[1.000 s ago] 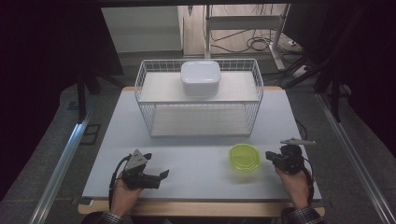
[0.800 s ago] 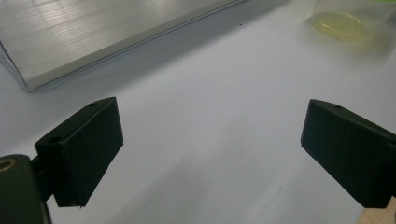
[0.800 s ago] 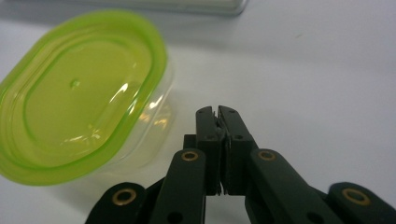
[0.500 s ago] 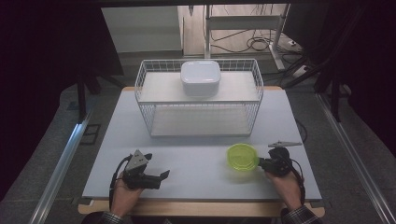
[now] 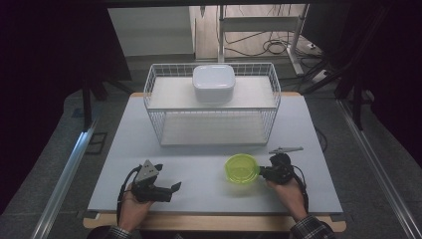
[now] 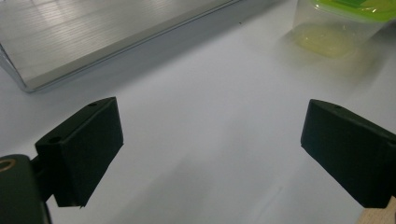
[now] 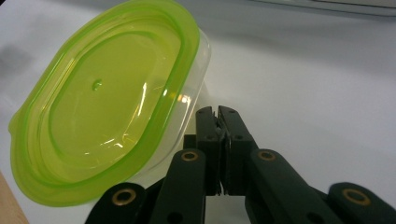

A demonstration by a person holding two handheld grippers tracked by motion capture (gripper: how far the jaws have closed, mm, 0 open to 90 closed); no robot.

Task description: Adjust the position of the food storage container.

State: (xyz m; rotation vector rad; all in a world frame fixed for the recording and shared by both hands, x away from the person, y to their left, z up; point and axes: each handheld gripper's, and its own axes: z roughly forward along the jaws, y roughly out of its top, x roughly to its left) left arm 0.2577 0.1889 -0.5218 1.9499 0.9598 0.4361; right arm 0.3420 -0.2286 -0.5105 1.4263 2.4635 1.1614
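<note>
A clear container with a lime-green lid [image 5: 242, 168] [image 7: 102, 116] [image 6: 341, 23] stands on the white table [image 5: 199, 159], right of the middle near the front. My right gripper [image 5: 261, 173] [image 7: 219, 116] is shut, jaws pressed flat together with nothing between them. Its tips lie against the container's right wall, just below the lid's rim. My left gripper [image 5: 166, 191] [image 6: 210, 154] rests at the front left, open wide over bare table, pointing toward the container from well apart.
A white wire basket [image 5: 211, 107] [image 6: 93, 37] stands across the back half of the table. A white lidded box [image 5: 214, 82] sits on its top shelf. The table's wooden front edge [image 5: 209, 221] runs just behind both hands.
My right gripper has moved left across the table, and the green-lidded container has slid left ahead of it. The left gripper has stayed where it was.
</note>
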